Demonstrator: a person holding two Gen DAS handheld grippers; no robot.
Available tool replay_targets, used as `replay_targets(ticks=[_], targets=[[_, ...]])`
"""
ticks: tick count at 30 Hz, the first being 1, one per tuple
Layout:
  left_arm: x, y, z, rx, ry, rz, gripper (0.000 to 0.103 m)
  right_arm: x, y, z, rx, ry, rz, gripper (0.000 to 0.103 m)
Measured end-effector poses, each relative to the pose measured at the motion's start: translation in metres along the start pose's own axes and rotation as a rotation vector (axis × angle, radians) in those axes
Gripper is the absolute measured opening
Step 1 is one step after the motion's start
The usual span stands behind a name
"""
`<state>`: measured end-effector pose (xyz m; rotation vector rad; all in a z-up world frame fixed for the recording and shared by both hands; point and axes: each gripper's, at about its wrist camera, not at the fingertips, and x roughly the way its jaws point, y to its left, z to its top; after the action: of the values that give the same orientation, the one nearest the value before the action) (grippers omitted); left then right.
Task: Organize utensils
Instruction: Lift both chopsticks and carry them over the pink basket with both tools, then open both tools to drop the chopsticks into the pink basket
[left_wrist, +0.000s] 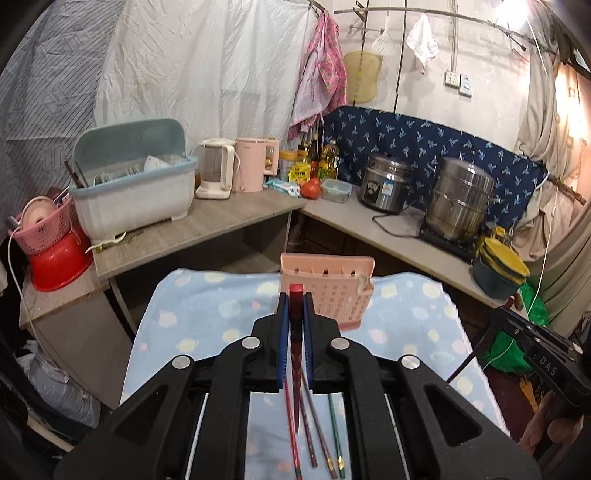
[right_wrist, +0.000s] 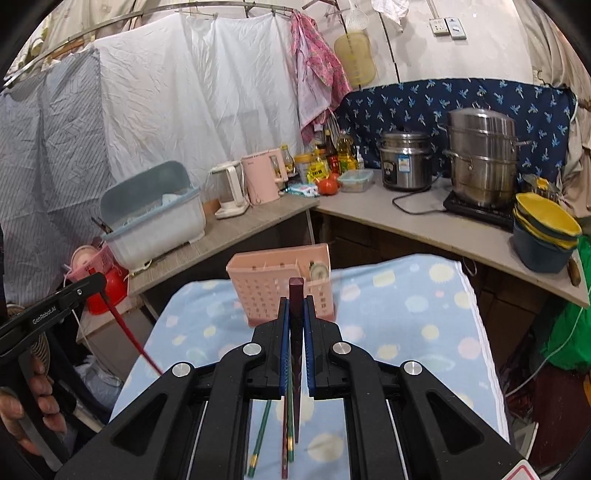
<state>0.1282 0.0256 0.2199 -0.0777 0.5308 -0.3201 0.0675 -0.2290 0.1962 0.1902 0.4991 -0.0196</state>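
A pink slotted utensil holder (left_wrist: 328, 291) stands upright on the blue dotted cloth (left_wrist: 207, 314); it also shows in the right wrist view (right_wrist: 273, 284). My left gripper (left_wrist: 295, 299) is shut on a red chopstick (left_wrist: 295, 350), held above the cloth just in front of the holder. My right gripper (right_wrist: 295, 299) is shut on a dark maroon chopstick (right_wrist: 296, 332), also just before the holder. Several loose chopsticks (left_wrist: 321, 439) lie on the cloth below the left gripper, and show in the right wrist view (right_wrist: 273, 435) too. The other gripper appears at each view's edge.
An L-shaped counter (left_wrist: 207, 221) behind the cloth carries a dish-drainer box (left_wrist: 136, 184), kettles (left_wrist: 218, 170), bottles, a rice cooker (left_wrist: 388, 181) and a steel steamer pot (left_wrist: 461, 199). Stacked yellow bowls (right_wrist: 546, 229) sit at the counter's right end. A pink basket on a red basin (left_wrist: 55, 240) is at left.
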Motion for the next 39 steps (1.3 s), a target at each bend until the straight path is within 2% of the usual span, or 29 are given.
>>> replay_targets(ticks=[11,15,19,26,32,39], targets=[[0.052,-0.017,0.112,0.020,-0.120,0.008,0.007,0.055,0.013,0.116,-0.064,-0.125,-0.045,0.007],[0.083,-0.021,0.139,0.033,-0.135,0.022,0.007,0.085,0.015,0.145,-0.073,-0.146,-0.058,0.007],[0.110,-0.018,0.157,0.024,-0.149,0.029,0.007,0.115,0.015,0.156,-0.074,-0.143,-0.061,0.007],[0.150,-0.013,0.159,0.037,-0.160,0.060,0.007,0.166,0.005,0.148,-0.036,-0.095,-0.041,0.007],[0.182,-0.008,0.124,0.038,-0.081,0.068,0.007,0.195,0.000,0.119,-0.033,-0.029,-0.041,0.007],[0.196,0.006,0.088,0.012,-0.009,0.084,0.007,0.208,-0.014,0.085,-0.028,0.037,-0.071,0.007]])
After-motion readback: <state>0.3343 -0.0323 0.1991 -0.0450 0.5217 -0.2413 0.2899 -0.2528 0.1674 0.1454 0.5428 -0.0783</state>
